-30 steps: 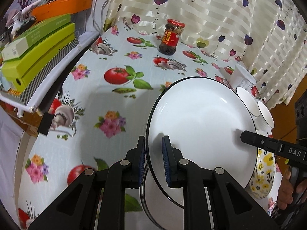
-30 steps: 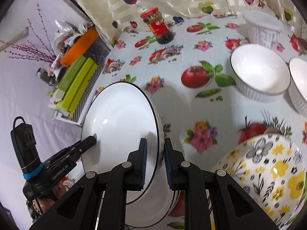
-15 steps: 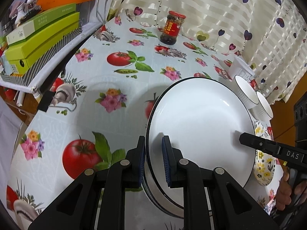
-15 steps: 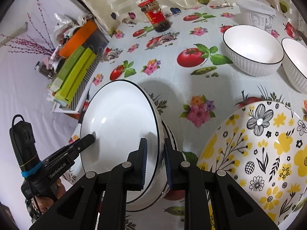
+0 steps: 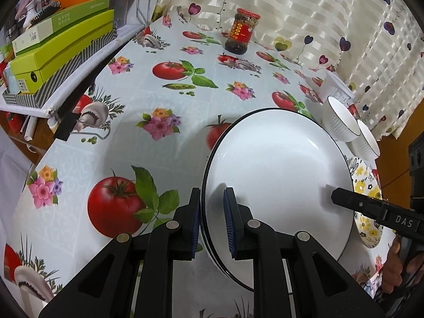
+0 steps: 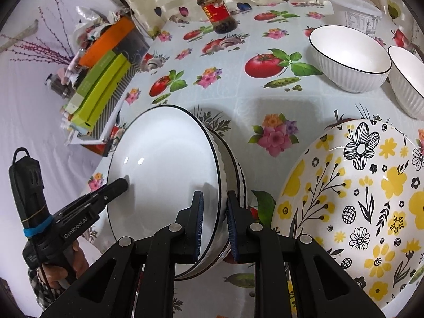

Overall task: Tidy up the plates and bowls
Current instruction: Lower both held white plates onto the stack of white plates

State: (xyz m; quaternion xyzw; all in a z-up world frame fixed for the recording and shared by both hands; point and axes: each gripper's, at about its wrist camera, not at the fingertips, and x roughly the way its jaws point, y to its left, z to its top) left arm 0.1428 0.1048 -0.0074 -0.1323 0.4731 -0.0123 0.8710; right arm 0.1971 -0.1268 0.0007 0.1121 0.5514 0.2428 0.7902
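Both grippers hold one white plate [image 5: 278, 172] with a thin black rim, tilted over the table. My left gripper [image 5: 212, 196] is shut on its left rim, one pad above and one below. My right gripper [image 6: 214, 196] is shut on the opposite rim of the same plate [image 6: 164, 164]. Directly under it lies a second white black-rimmed plate [image 6: 238, 169], mostly hidden; contact cannot be told. In each wrist view the other gripper's tip [image 5: 336, 194] [image 6: 122, 182] shows on the plate's far edge. Two white ribbed bowls [image 6: 349, 58] [image 6: 408, 79] stand at the back right.
A large yellow-flowered plate [image 6: 357, 212] lies just right of the stack. A red-lidded jar [image 5: 241, 34] and a white tub [image 6: 355, 13] stand near the curtain. Green boxes [image 5: 61, 45] on a striped tray overhang the table's left edge. A hand [image 6: 76, 262] grips the left tool.
Both grippers have carried the white plate down and toward the near side of the table, closer to the plate beneath. Both grips stay as they were.
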